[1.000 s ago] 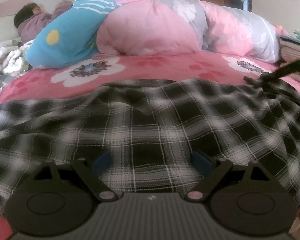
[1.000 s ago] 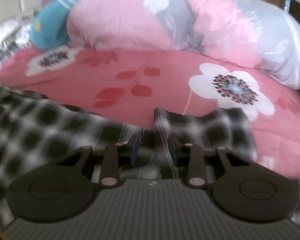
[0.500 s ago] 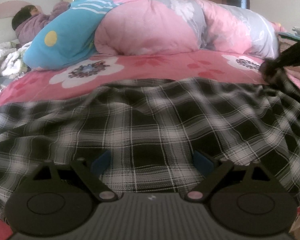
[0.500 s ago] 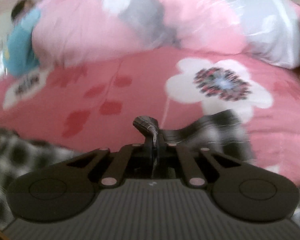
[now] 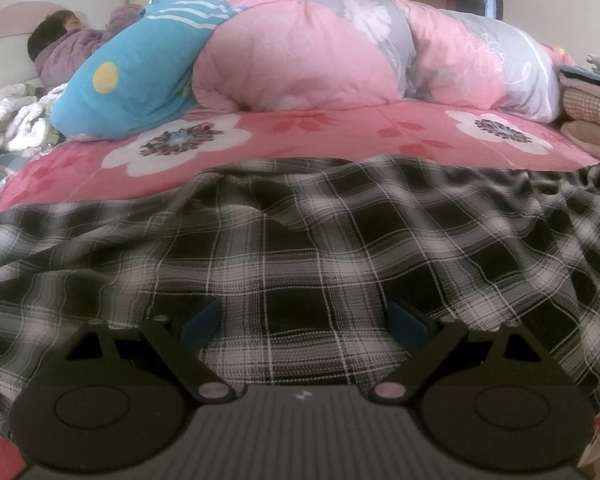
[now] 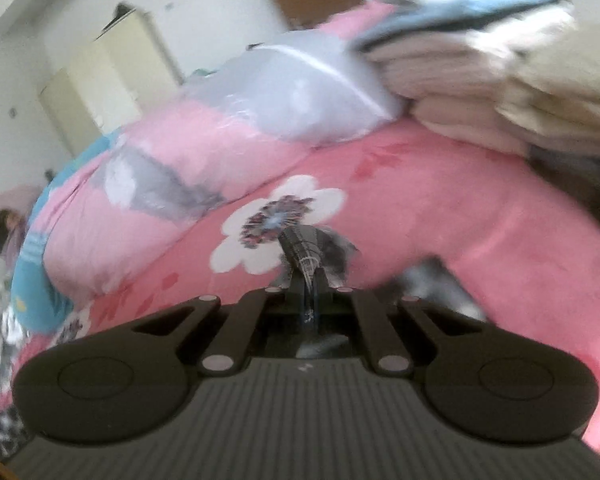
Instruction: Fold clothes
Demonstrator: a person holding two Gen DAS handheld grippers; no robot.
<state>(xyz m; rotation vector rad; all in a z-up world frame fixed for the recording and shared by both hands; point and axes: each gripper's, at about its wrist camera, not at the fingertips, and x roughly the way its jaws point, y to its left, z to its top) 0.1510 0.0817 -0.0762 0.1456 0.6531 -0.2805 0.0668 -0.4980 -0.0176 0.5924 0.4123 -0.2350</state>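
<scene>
Plaid shirt (image 5: 300, 240), thin woven cloth, lies rumpled on bedspread (image 5: 340, 136).

plaid shirt (image 5: 300, 248) cropped, folded clothes stack (image 6: 480, 64) blurred

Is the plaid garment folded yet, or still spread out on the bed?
Spread, not folded: the plaid garment lies in one wrinkled layer across the pink bedspread, while the right gripper pinches one edge of it.
</scene>
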